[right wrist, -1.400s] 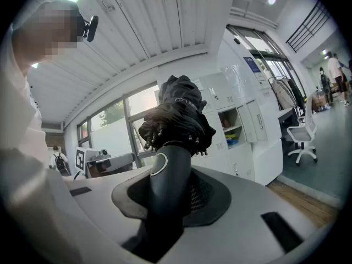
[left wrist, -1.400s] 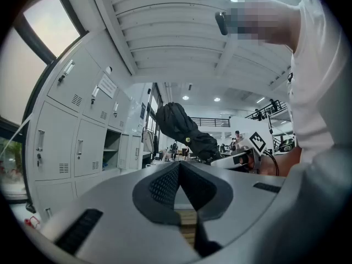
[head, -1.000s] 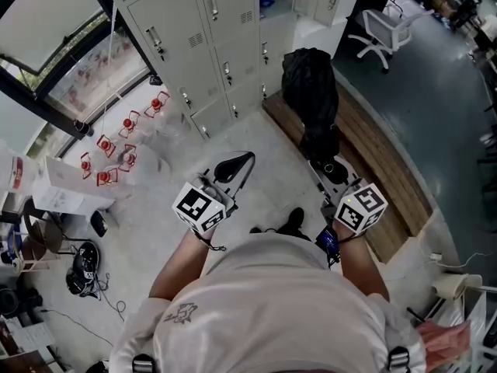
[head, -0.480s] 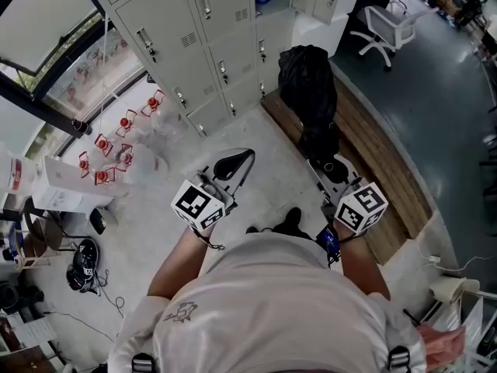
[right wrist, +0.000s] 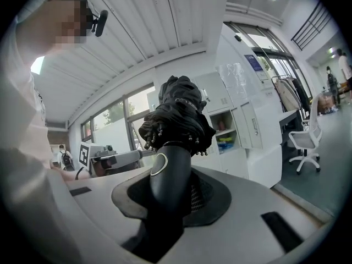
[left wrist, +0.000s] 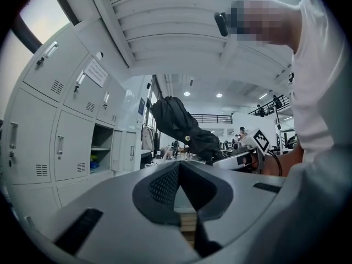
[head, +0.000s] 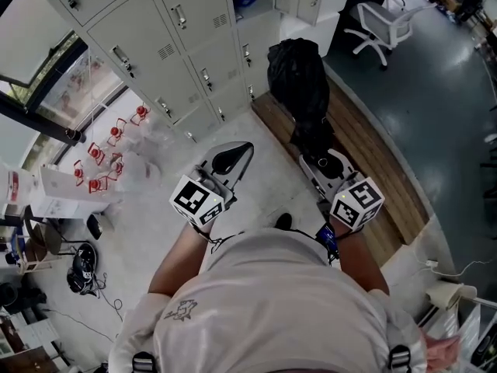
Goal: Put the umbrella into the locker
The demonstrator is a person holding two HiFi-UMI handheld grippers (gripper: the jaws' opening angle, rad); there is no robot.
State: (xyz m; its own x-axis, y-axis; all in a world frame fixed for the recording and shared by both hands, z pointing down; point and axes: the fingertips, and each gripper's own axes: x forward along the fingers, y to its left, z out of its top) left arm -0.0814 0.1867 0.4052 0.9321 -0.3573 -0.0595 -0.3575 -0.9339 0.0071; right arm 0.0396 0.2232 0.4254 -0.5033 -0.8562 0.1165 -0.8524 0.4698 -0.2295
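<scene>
right gripper [right wrist: 168,194] clamped on the handle of the umbrella [right wrist: 179,111], left gripper [left wrist: 179,169] closed and empty
the black folded umbrella juts straight ahead from the right gripper's jaws, above a wooden bench [head: 380,162]; the left gripper sits to its left, jaws together; grey lockers [left wrist: 66,142] stand farther ahead, 1 compartment [right wrist: 225,131] open.

Right gripper [right wrist: 169,198] jaws clamped on curved handle of folded black fabric umbrella [right wrist: 177,113]. Open compartment of white metal locker [right wrist: 226,132] behind, right.
</scene>
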